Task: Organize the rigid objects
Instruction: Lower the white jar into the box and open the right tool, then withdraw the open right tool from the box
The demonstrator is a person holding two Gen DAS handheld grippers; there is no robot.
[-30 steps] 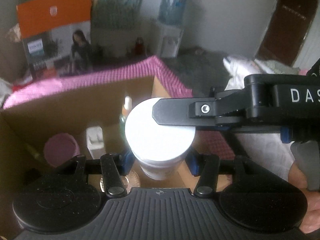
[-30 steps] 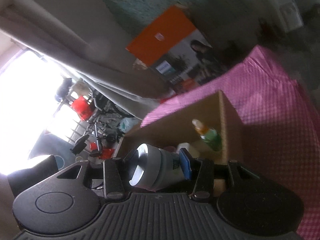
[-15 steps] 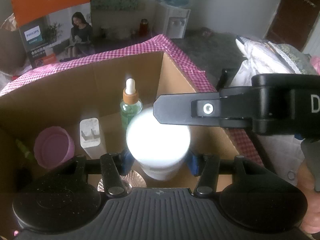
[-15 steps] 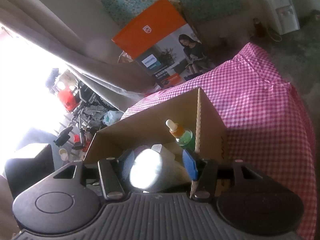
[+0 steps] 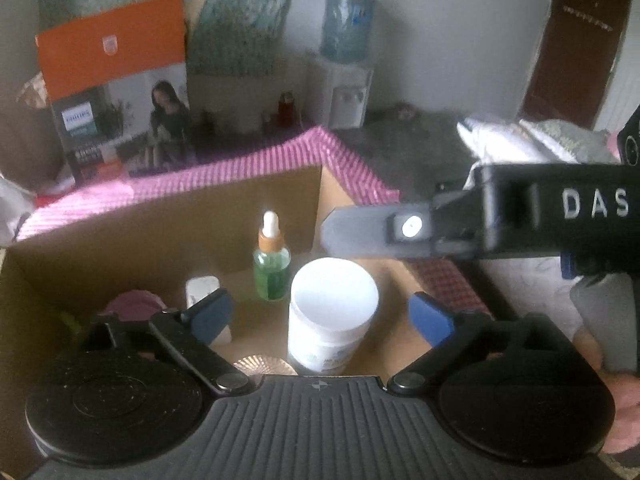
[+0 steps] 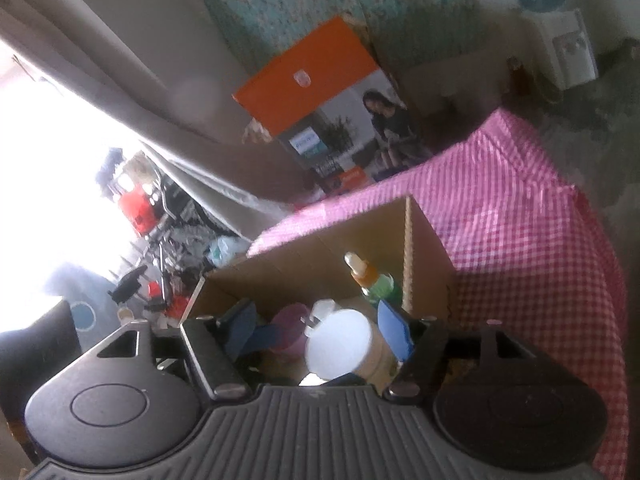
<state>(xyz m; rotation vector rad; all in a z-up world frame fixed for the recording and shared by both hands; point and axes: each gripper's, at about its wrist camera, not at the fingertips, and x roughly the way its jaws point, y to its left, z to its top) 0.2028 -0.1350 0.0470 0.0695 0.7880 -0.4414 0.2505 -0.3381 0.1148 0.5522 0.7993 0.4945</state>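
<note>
**White jar set down in the cardboard box, both grippers spread**

My left hand-held gripper [image 5: 318, 314] has its blue pads apart, one at nine o'clock and one at three o'clock of the white jar [image 5: 332, 316], touching neither side. The jar stands upright on the floor of the cardboard box [image 5: 168, 232], with the green dropper bottle [image 5: 272, 268] just beside it at eleven o'clock. My right hand-held gripper [image 6: 320, 330] is also spread around the jar.

I judge the risk is a pad clipping the jar as I lift away, tipping it against the dropper bottle.

Half a second ago both grippers were clamped on the jar; now they have let go.
</note>
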